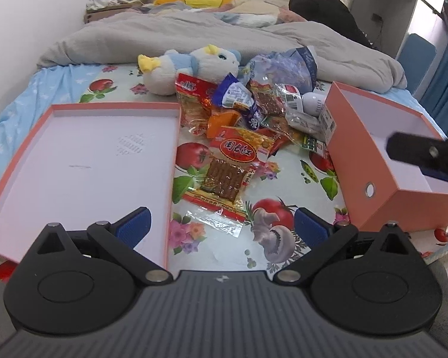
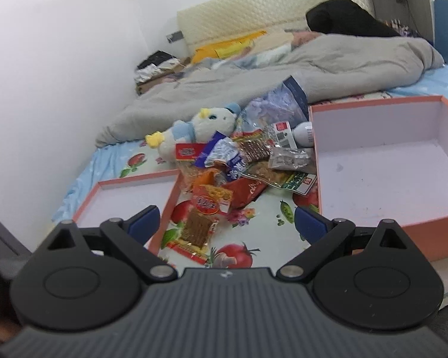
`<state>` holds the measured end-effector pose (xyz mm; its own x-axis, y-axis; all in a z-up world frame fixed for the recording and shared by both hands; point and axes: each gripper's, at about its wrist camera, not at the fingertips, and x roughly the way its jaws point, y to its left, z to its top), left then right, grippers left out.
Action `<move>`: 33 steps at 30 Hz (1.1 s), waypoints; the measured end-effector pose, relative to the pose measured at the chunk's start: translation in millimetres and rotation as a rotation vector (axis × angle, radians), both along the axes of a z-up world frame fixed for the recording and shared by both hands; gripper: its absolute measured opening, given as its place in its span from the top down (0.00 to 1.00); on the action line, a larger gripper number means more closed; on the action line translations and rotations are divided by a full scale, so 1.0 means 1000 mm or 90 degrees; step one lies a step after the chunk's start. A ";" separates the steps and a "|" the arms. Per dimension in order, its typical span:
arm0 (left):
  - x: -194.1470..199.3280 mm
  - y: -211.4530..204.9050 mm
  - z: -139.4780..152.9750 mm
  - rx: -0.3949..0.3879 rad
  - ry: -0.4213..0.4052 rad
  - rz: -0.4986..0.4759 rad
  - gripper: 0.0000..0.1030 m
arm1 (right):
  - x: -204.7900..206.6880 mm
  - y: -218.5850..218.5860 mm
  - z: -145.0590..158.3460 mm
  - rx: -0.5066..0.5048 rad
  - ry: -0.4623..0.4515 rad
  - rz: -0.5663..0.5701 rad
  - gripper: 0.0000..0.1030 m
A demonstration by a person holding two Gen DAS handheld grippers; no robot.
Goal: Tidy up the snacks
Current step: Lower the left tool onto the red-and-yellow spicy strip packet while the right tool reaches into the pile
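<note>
A pile of snack packets [image 1: 248, 110] lies on the bed between a shallow orange box lid [image 1: 83, 161] on the left and a deep orange box [image 1: 382, 161] on the right. The nearest packet is red with brown strips [image 1: 227, 176]. My left gripper [image 1: 221, 229] is open and empty, just short of that packet. My right gripper [image 2: 227, 223] is open and empty, above the same packet [image 2: 198, 228], with the lid [image 2: 128, 197] left and the empty box [image 2: 382, 161] right. One finger of the right gripper [image 1: 421, 152] shows over the box.
A blue and white plush toy [image 1: 191, 65] lies behind the pile, next to a crumpled blue bag [image 1: 286, 65] and a white bottle [image 1: 312, 101]. A grey quilt [image 1: 194, 35] covers the far bed. A white wall runs along the left.
</note>
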<state>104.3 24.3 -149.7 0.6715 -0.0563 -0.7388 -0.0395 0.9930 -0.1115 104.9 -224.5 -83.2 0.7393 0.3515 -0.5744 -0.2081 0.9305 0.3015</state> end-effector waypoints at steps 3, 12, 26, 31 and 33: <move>0.011 0.003 -0.011 -0.020 0.002 -0.013 0.01 | 0.015 0.009 -0.008 -0.003 0.009 0.015 0.05; 0.042 -0.002 -0.044 0.006 -0.003 -0.081 0.01 | 0.071 0.025 -0.030 0.008 0.035 0.041 0.05; 0.102 -0.007 -0.083 0.040 0.015 -0.142 0.03 | 0.144 0.033 -0.076 0.014 0.105 0.014 0.13; 0.125 -0.003 -0.085 0.070 -0.005 -0.178 0.05 | 0.174 0.035 -0.094 0.040 0.148 -0.004 0.20; 0.134 -0.001 -0.088 0.072 -0.005 -0.191 0.05 | 0.185 0.038 -0.101 0.043 0.165 -0.008 0.20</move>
